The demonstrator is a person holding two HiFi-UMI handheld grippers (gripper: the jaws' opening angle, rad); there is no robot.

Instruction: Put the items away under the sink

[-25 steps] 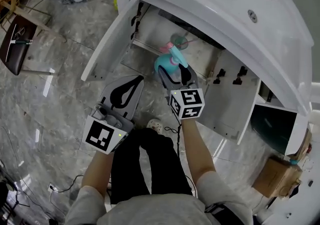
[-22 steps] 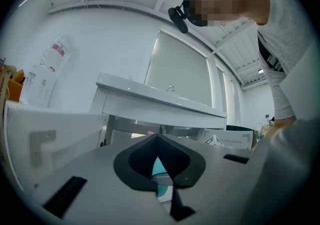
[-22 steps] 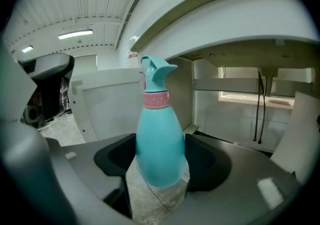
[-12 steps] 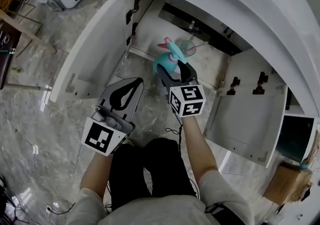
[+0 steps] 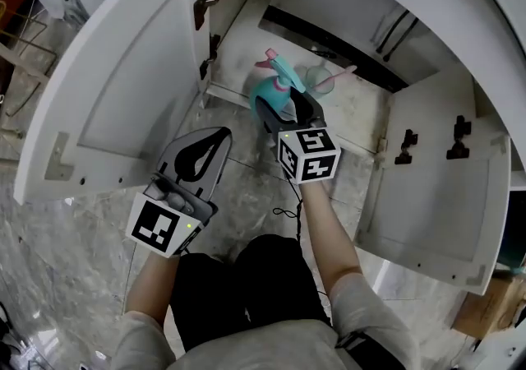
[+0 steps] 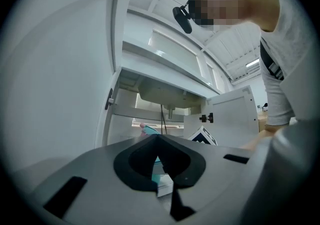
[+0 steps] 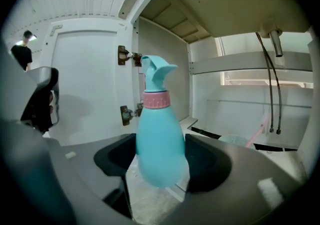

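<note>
Right gripper (image 5: 284, 110), arm outstretched, has carried the spray bottle (image 5: 266, 95) toward cabinet (image 5: 362, 118).

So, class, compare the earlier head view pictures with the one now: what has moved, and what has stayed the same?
The person has moved in closer to the open cabinet, bringing the right gripper, shut on the turquoise spray bottle, up to its front edge near the left door. Nothing was taken or released. The left gripper stays shut and empty, low beside it; both doors stay open.
</note>
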